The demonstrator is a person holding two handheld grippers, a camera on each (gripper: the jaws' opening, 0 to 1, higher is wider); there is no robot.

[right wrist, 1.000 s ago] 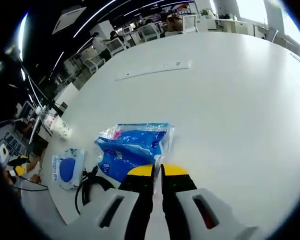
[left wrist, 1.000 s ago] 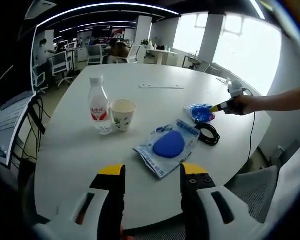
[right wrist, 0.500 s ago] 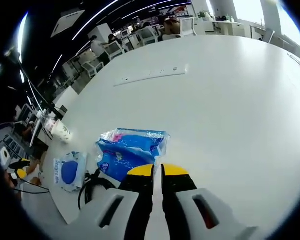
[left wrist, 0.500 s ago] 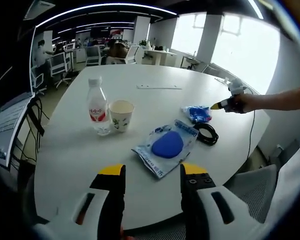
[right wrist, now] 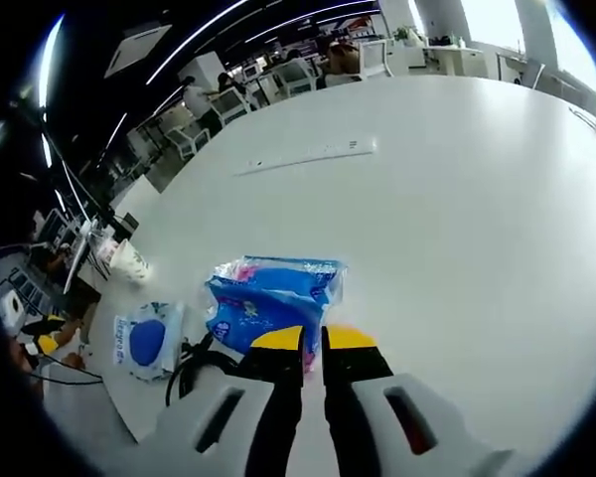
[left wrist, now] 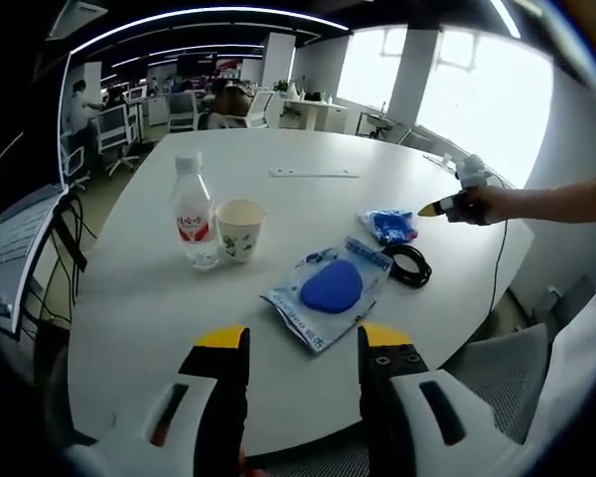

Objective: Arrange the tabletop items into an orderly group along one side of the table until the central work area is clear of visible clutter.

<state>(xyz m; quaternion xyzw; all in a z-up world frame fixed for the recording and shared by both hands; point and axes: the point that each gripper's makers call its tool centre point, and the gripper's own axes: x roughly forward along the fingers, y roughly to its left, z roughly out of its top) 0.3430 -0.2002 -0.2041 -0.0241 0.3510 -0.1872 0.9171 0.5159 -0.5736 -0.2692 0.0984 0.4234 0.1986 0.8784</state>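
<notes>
My left tool (left wrist: 290,343) released above tabletop (left wrist: 139,308) | my right tool (right wrist: 313,338) clenched, beside blue packet (right wrist: 273,298)

In the left gripper view, the left gripper (left wrist: 296,343), white-bodied with yellow-tipped black jaws, rises from the bottom centre of the frame, its jaws standing well apart with nothing between them. At the right edge of the same view the person's bare forearm (left wrist: 566,202) reaches in toward the upper right. In the right gripper view, the right gripper (right wrist: 313,339), of the same make, rises from bottom centre, its yellow tips drawn nearly together.
</notes>
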